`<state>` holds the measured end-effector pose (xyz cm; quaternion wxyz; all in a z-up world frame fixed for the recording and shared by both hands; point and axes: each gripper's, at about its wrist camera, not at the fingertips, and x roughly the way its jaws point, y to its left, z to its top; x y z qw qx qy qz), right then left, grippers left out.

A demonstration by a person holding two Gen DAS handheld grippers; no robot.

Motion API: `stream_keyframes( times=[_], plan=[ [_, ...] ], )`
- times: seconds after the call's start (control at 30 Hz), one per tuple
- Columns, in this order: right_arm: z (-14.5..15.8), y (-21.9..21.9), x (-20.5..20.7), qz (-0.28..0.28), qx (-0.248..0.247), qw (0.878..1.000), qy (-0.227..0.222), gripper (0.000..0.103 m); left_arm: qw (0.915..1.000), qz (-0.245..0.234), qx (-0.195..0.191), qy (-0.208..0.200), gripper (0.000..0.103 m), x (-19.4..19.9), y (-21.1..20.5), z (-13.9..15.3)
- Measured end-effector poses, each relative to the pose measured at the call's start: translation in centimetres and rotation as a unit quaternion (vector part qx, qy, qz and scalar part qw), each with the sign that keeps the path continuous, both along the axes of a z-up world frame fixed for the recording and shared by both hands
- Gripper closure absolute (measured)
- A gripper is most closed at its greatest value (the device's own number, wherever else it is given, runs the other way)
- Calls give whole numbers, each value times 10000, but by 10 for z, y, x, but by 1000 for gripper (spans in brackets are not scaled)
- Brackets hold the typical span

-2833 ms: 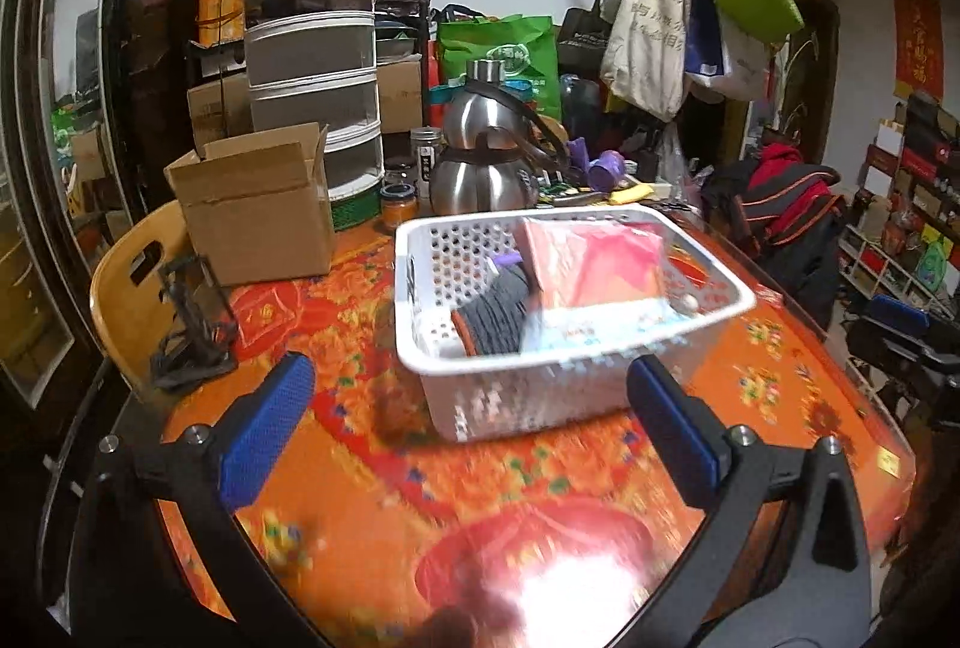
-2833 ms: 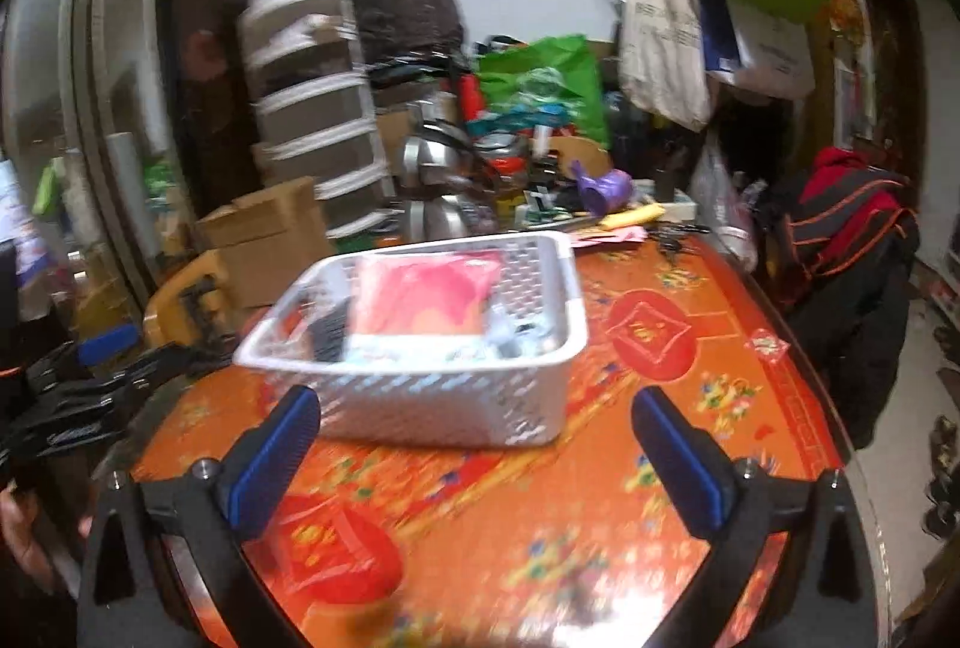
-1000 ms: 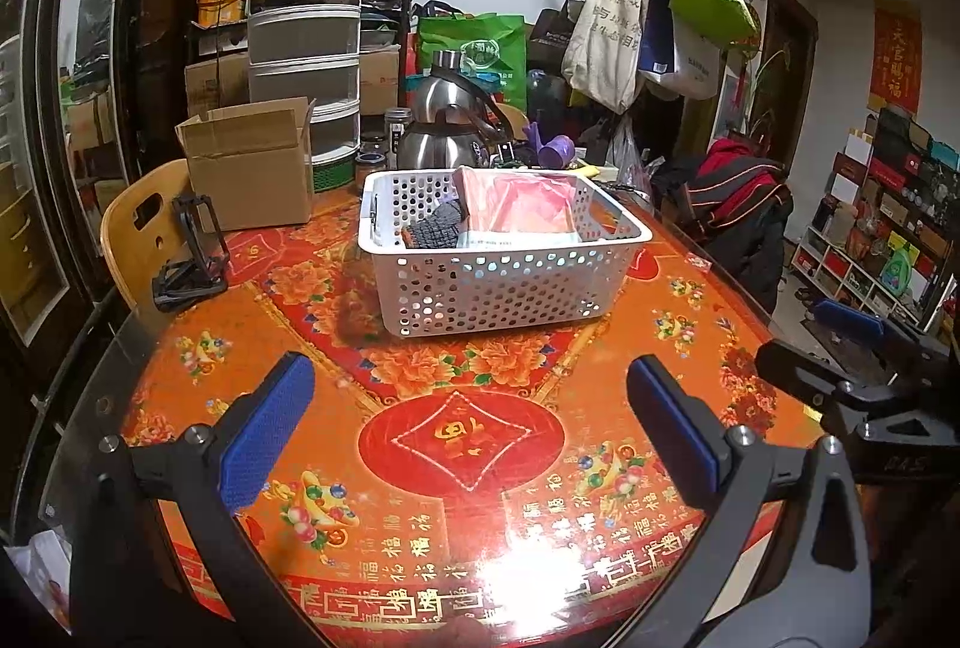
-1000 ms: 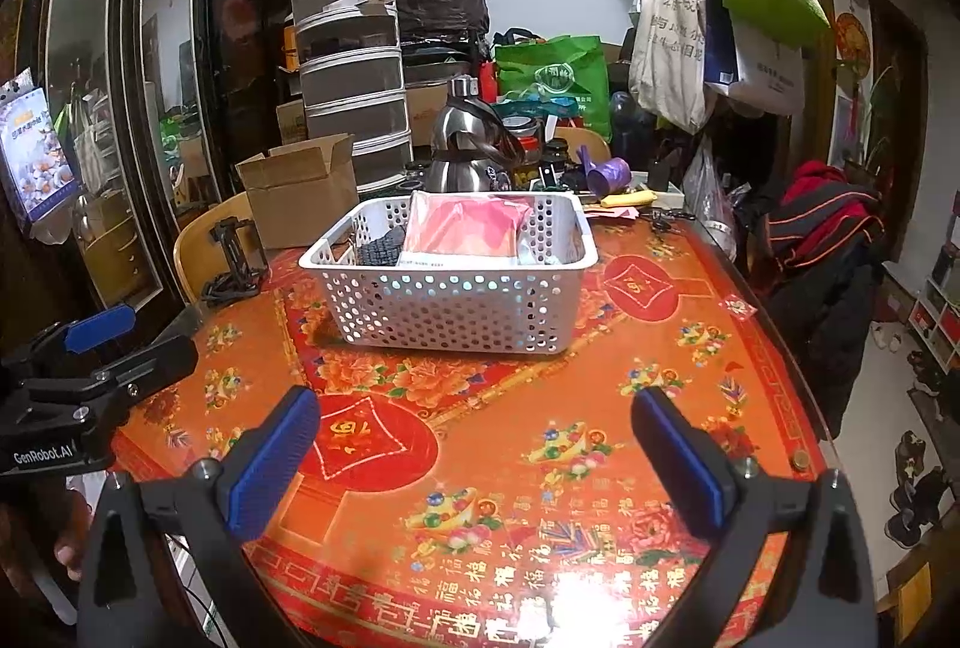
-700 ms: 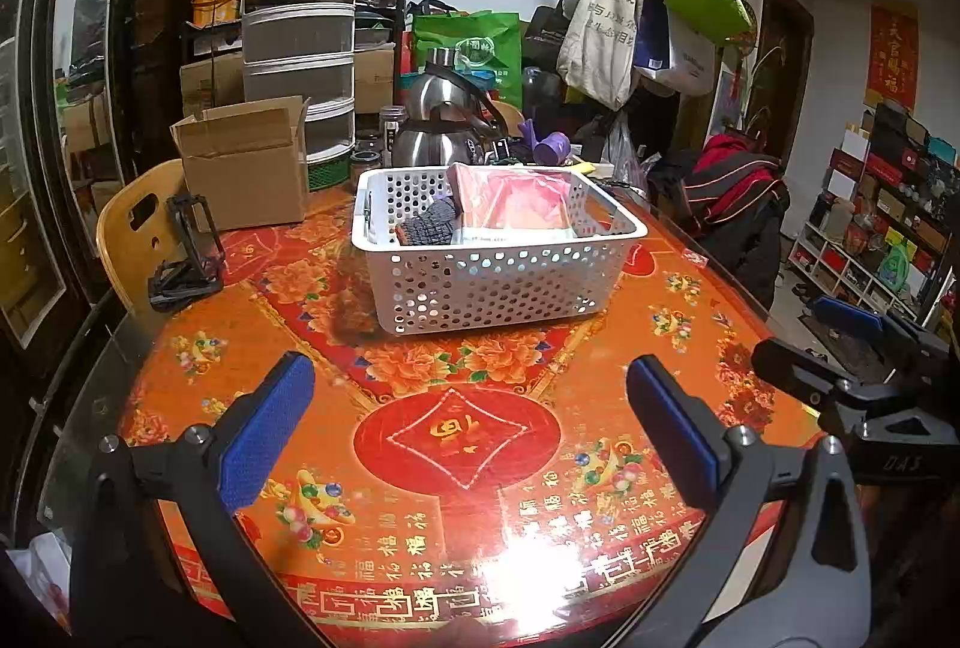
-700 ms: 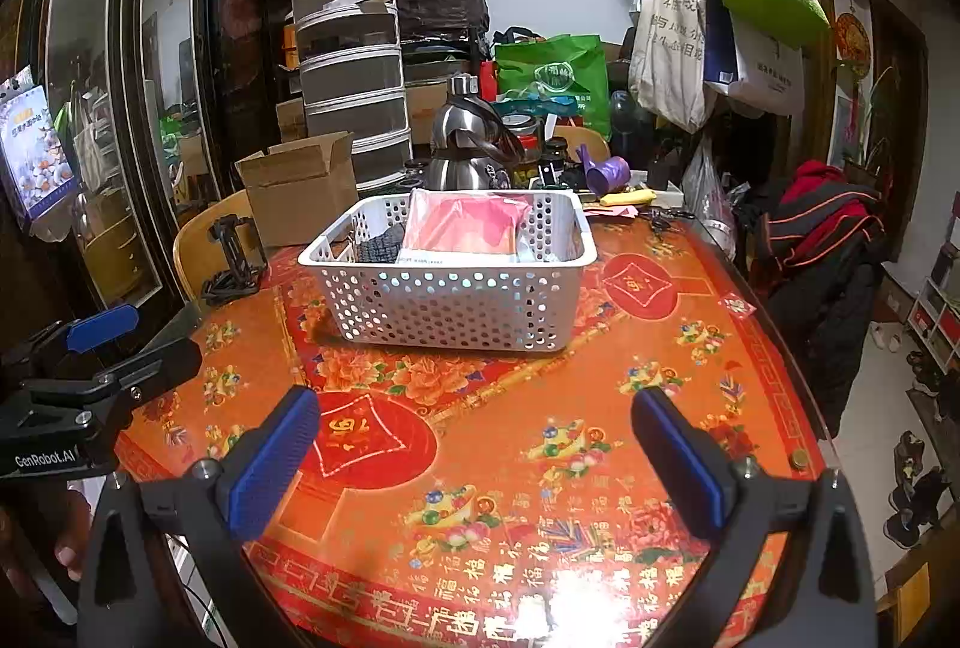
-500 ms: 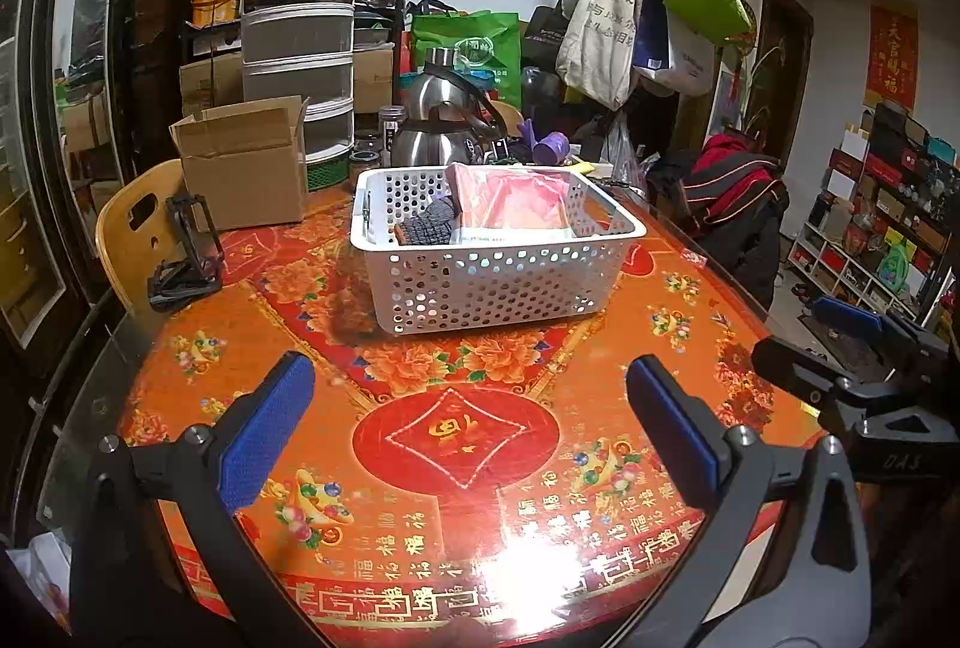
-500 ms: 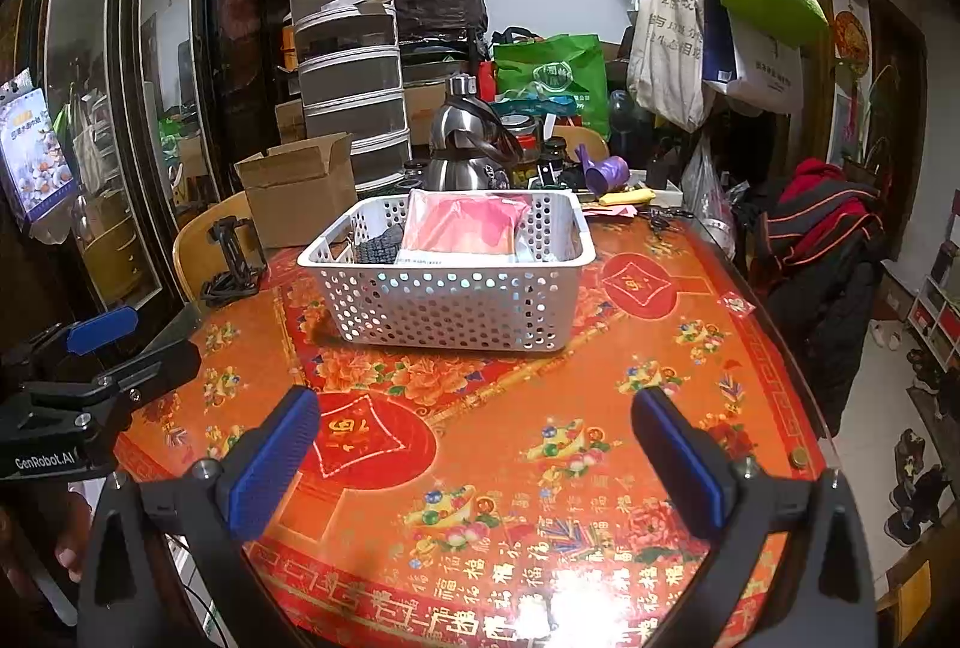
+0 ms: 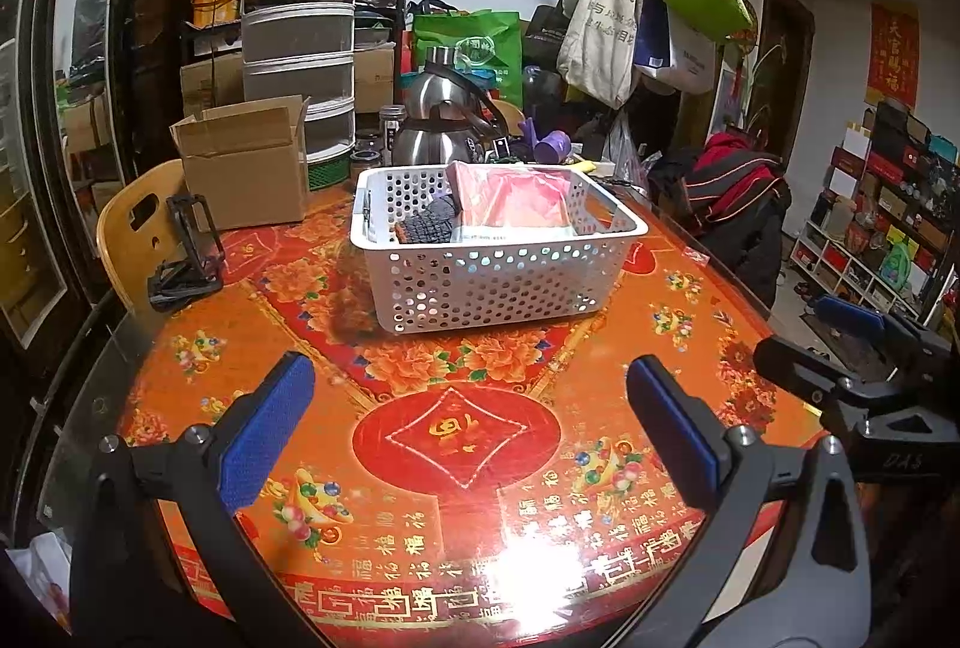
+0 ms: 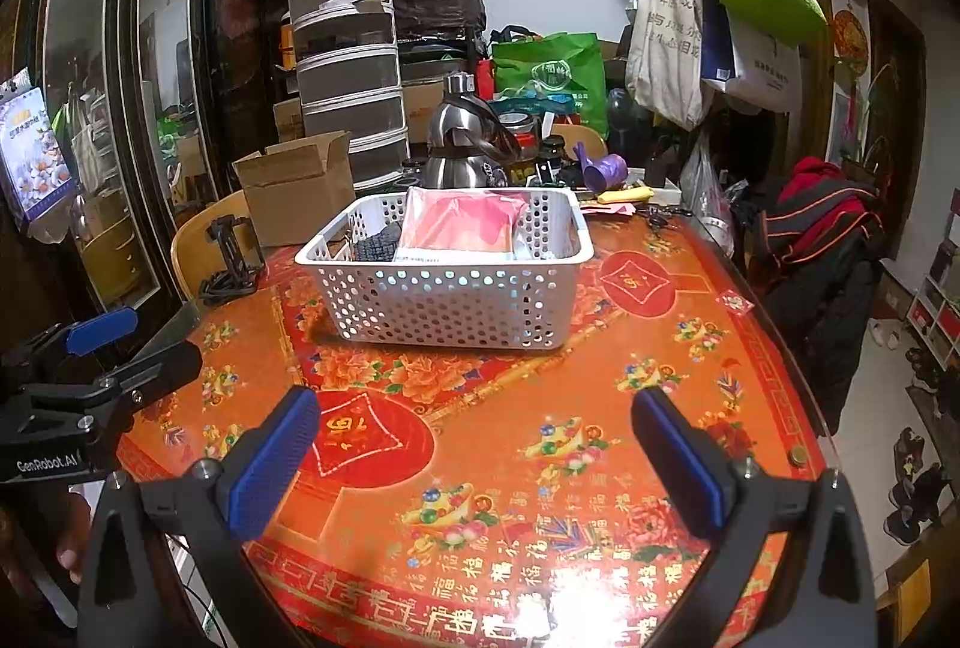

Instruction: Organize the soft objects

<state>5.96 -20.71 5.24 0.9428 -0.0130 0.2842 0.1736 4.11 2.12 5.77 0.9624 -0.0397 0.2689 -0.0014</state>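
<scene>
Both my jaws are spread wide and hold nothing: left gripper (image 9: 471, 429) and right gripper (image 10: 477, 453) hang low centre of frame, over the near part of the worktop (image 9: 600, 390), well apart from the basket.

Task things sit in the white perforated basket (image 9: 492, 282), centre of frame in both views: a pink packet (image 9: 519, 204) leaning on the basket's back wall and a dark knitted piece (image 9: 429, 228) just left of it, touching it. No loose soft item shows on the worktop, so my guess is sorting is near done or done.

Risks:
- The basket looks light and the worktop glossy; a push from 1 jaw could slide it toward the kettle (image 9: 444, 120) and jars behind.
- The packet looks slick and stands tilted; a pinch on its top edge may slip or drag the knit out with it.
- The knit could snag in the basket holes.
- My 2 grippers are close side by side; swinging in could knock them together.

View differences: left wrist view shows the right gripper at the right edge and the shelves lower right. Right wrist view shows the left gripper at lower left with part of a hand (image 10: 69, 543) under it, plus a yellow item (image 10: 624, 195) behind the basket.
</scene>
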Motion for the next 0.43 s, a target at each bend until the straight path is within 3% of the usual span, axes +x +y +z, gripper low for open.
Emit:
stream_keyframes(
  times=[0.43],
  plan=[
    [-3,-2,-1,-18,-8,10000,39,0,10000,-42,47,-53,0,-2,-2,-2]
  ],
)
